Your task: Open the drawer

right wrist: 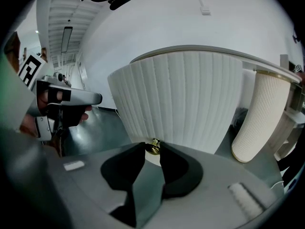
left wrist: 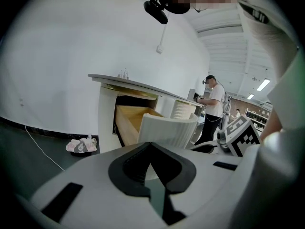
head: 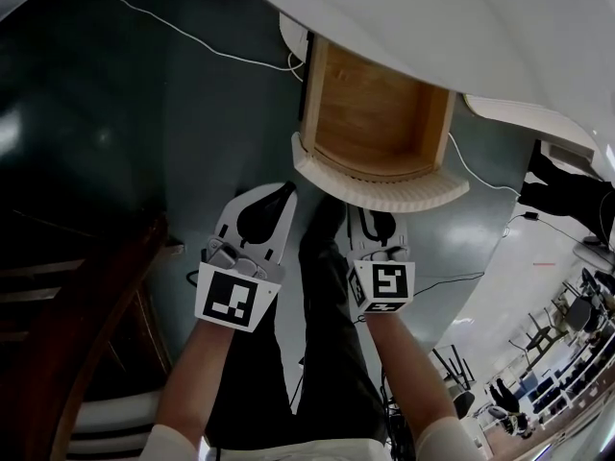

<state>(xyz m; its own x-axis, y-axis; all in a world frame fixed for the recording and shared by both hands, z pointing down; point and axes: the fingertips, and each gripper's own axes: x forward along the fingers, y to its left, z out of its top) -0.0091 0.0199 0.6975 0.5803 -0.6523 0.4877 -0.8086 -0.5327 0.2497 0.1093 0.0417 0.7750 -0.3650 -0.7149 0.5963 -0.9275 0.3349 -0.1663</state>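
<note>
The drawer (head: 384, 188) stands pulled out from under the white curved desktop (head: 461, 17), its bare wooden inside showing. Its ribbed white front (right wrist: 181, 104) fills the right gripper view, with a small brass knob (right wrist: 153, 146) at its lower edge. My right gripper (right wrist: 152, 149) is shut on that knob, a black pad on either side. From above, the right gripper (head: 371, 214) reaches under the drawer's front. My left gripper (head: 285, 196) hangs just left of the drawer front, jaws shut on nothing (left wrist: 150, 145). The drawer (left wrist: 167, 130) lies ahead of it.
A white cable (head: 173, 29) runs over the dark floor. Dark wooden furniture (head: 86, 286) stands at the left. A second ribbed white panel (right wrist: 262, 113) stands right of the drawer. A person (left wrist: 214, 106) stands behind the desk, and a crumpled bundle (left wrist: 81, 145) lies by the wall.
</note>
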